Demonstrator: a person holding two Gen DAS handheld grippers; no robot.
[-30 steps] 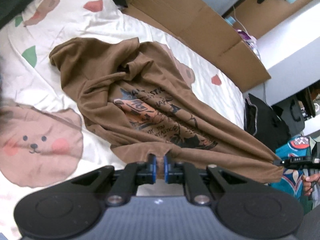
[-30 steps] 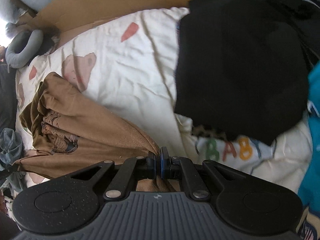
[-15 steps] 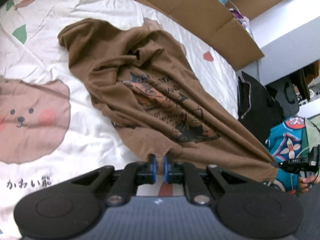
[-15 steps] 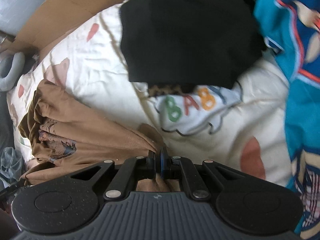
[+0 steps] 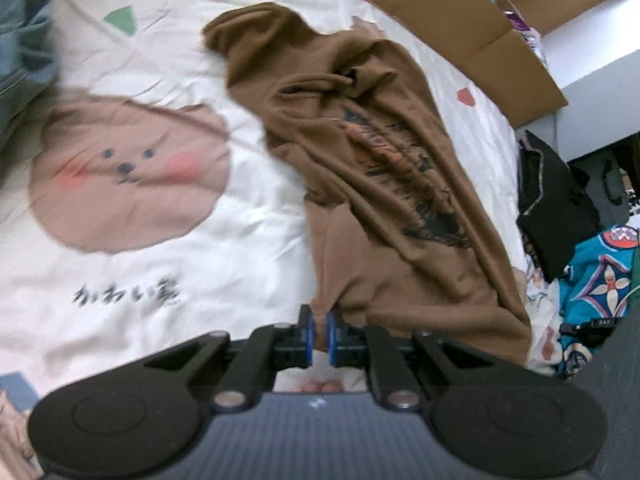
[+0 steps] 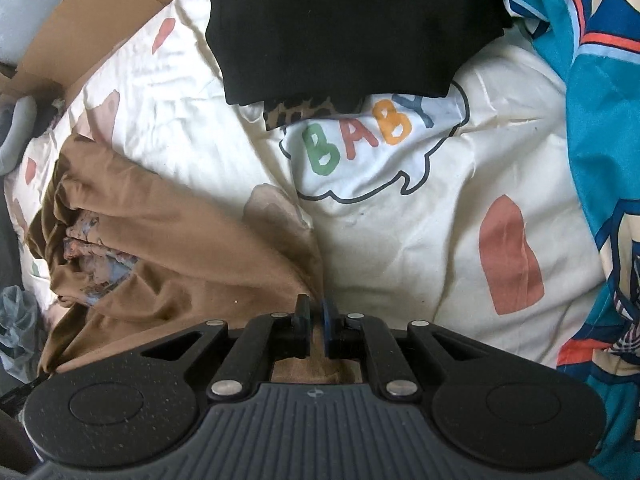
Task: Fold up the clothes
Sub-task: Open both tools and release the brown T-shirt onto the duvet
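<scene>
A brown T-shirt (image 5: 380, 184) with a dark printed graphic lies rumpled on the white cartoon bedsheet (image 5: 168, 240), stretched toward me. My left gripper (image 5: 319, 334) is shut on the shirt's hem edge near its left corner. In the right wrist view the same brown shirt (image 6: 172, 264) bunches at the left, and my right gripper (image 6: 314, 322) pinches its other hem corner with the jaws a narrow gap apart, cloth between them. The right gripper also shows small at the right edge of the left wrist view (image 5: 588, 324).
A black garment (image 6: 344, 28) lies on the sheet beyond the right gripper, over a leopard-print piece (image 6: 304, 110). A teal patterned cloth (image 6: 600, 120) fills the right side. Flattened cardboard (image 5: 460, 12) lines the far bed edge. A blue-grey garment (image 5: 24, 40) sits at the left.
Both grippers have pulled the shirt's hem toward me across the sheet; the shirt slid and stretched out. The right gripper's jaws now stand slightly wider apart than before.
</scene>
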